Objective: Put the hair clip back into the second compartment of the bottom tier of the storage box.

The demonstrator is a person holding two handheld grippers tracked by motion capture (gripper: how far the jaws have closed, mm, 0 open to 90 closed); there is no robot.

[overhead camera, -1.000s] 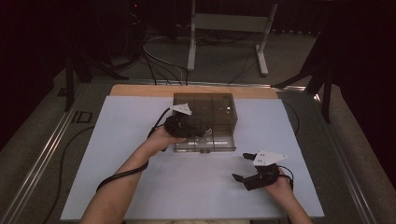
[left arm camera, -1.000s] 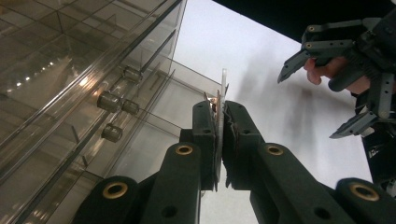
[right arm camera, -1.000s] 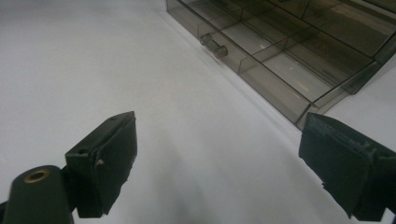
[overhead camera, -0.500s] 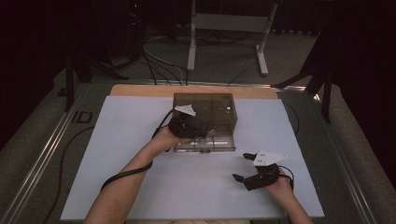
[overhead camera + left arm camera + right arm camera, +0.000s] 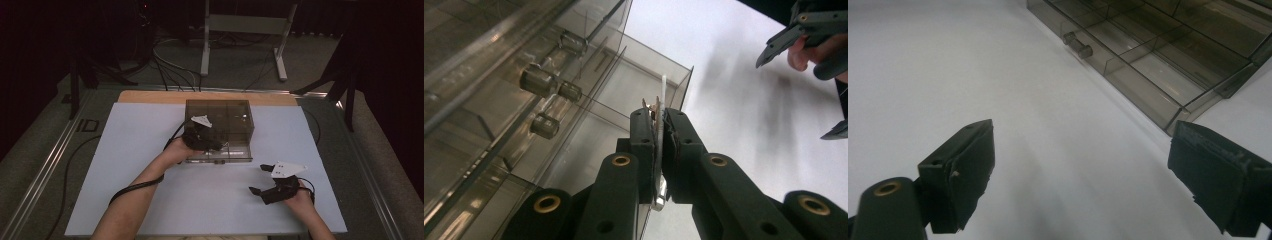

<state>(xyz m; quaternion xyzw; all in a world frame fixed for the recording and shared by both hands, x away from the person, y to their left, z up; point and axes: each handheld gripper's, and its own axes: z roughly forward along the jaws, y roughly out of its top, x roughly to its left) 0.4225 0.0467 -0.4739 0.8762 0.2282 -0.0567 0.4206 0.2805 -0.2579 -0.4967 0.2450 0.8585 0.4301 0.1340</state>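
Smoky clear plastic drawer box (image 5: 220, 131) is sitting at the table's far middle, and I'm holding my left gripper (image 5: 659, 125) at its near front, jaws clamping a thin flat metal piece (image 5: 658, 150) right over the open drawer (image 5: 624, 100). My right gripper (image 5: 1078, 165) is hovering near right, jaws gaping wide.

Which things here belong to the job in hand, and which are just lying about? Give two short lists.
In the job:
- left gripper, shut on a thin flat metal piece
- smoky clear drawer box, one drawer pulled out
- right gripper, open, resting on the white sheet

Lying about:
- metal stand beyond the table
- floor cables
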